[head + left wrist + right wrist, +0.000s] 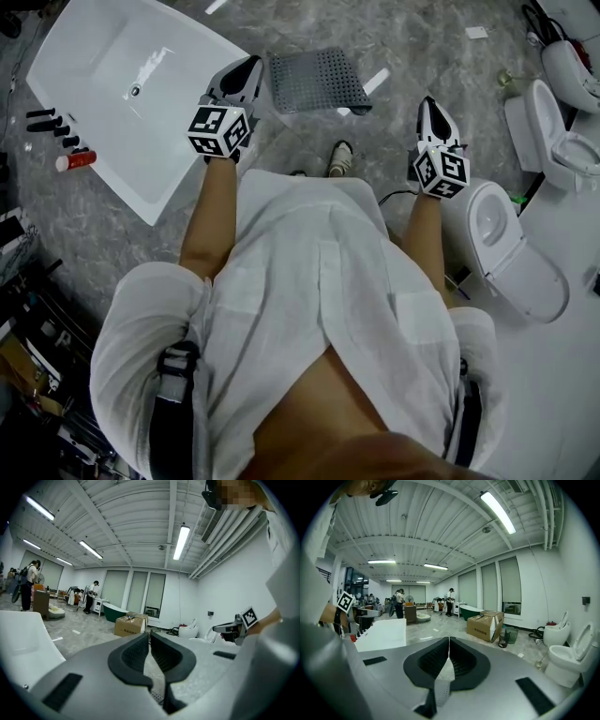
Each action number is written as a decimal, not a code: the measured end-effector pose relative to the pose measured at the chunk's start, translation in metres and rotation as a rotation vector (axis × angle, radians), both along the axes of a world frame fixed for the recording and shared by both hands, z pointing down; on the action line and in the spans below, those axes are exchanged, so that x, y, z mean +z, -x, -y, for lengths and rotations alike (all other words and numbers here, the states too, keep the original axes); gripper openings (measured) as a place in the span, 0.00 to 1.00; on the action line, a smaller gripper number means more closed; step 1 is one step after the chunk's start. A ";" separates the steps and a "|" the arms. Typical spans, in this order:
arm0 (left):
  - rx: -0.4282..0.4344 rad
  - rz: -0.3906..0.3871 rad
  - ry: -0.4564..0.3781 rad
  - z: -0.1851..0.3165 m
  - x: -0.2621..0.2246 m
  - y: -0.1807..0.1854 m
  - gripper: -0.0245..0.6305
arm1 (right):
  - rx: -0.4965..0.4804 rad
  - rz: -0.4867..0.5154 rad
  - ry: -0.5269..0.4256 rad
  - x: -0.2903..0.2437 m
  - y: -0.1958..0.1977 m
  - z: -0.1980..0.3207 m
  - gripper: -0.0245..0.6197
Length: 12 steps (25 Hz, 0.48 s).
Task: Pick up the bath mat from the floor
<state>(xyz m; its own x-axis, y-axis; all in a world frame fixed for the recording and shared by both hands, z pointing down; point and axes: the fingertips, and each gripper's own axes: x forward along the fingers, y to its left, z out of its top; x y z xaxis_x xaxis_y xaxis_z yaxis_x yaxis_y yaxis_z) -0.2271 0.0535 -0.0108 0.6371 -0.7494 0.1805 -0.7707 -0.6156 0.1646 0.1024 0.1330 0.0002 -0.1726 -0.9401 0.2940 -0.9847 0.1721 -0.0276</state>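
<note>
1. Jaws of the left gripper (pixel 150 634) are seen pressed together in that gripper's own view, and nothing is clamped between them.
2. The right gripper (pixel 448 639) is likewise closed on itself, and nothing is held by it.
3. In the head view both tools are held out ahead of the person's white shirt (pixel 319 281). The left gripper (pixel 251 66) is seen by the right-hand corner of a white tub (pixel 178 159), and the right gripper (pixel 427 101) is held well off to the right.
4. The bath mat (pixel 319 82) is laid on the grey marbled floor (pixel 412 47) ahead of the person. It is seen between the two grippers and nearer the left one, and it is touched by neither.
5. The mat is grey and dotted all over with small holes, and its near right corner is curled up.
6. A shoe (pixel 339 157) is seen near the mat's near edge.
7. Dark bottles (pixel 52 122) and a red-capped tube (pixel 75 161) are lined up beside the tub.
8. A white toilet (pixel 502 234) is placed close to the right gripper, and a second toilet (pixel 562 141) is seen beyond it.
9. A cardboard box (pixel 485 626) is shown on the floor in both gripper views, and people are seen standing far back in the room.
</note>
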 end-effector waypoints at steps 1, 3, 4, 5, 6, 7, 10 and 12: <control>0.003 0.002 0.006 0.005 0.003 -0.007 0.07 | -0.003 0.002 0.006 0.004 -0.006 0.007 0.08; 0.001 0.005 0.020 0.015 0.007 -0.021 0.07 | -0.011 0.013 0.018 0.012 -0.018 0.020 0.08; -0.001 0.004 0.028 0.021 0.009 -0.029 0.07 | -0.017 0.018 0.025 0.016 -0.024 0.028 0.08; -0.002 0.004 0.035 0.027 0.011 -0.036 0.07 | -0.023 0.022 0.031 0.020 -0.030 0.036 0.08; -0.002 0.006 0.042 0.033 0.012 -0.043 0.07 | -0.030 0.026 0.037 0.023 -0.035 0.045 0.08; -0.003 0.008 0.047 0.039 0.014 -0.050 0.07 | -0.038 0.030 0.044 0.028 -0.039 0.053 0.08; -0.015 0.010 0.057 0.058 0.019 -0.069 0.07 | -0.067 0.044 0.068 0.043 -0.054 0.076 0.08; -0.021 0.017 0.063 0.069 0.022 -0.081 0.07 | -0.084 0.048 0.089 0.055 -0.064 0.089 0.09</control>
